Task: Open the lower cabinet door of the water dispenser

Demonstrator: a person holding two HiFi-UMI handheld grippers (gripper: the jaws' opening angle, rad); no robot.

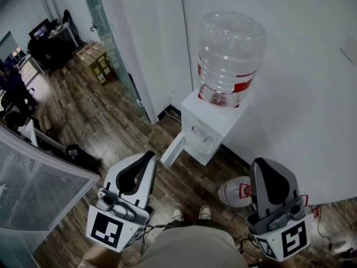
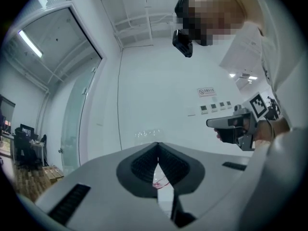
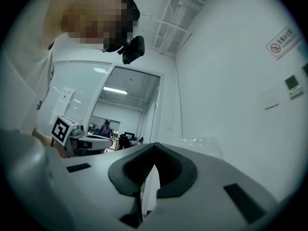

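Note:
In the head view the white water dispenser (image 1: pixel 209 121) stands against the wall with a clear bottle (image 1: pixel 231 54) on top. Its lower cabinet door (image 1: pixel 173 149) stands swung out to the left. My left gripper (image 1: pixel 149 156) hangs in front of the door, apart from it, jaws together and empty. My right gripper (image 1: pixel 257 163) is to the right of the dispenser, also shut and empty. In the left gripper view the left gripper (image 2: pixel 158 144) shows closed tips. The right gripper (image 3: pixel 154 146) has meeting tips in its own view.
A second water bottle (image 1: pixel 234 191) lies on the wooden floor by the wall, near my right gripper. The person's shoes (image 1: pixel 189 212) are just behind the grippers. A glass door (image 1: pixel 111 43), cardboard boxes (image 1: pixel 95 60) and a grey mesh panel (image 1: pixel 33 188) are at the left.

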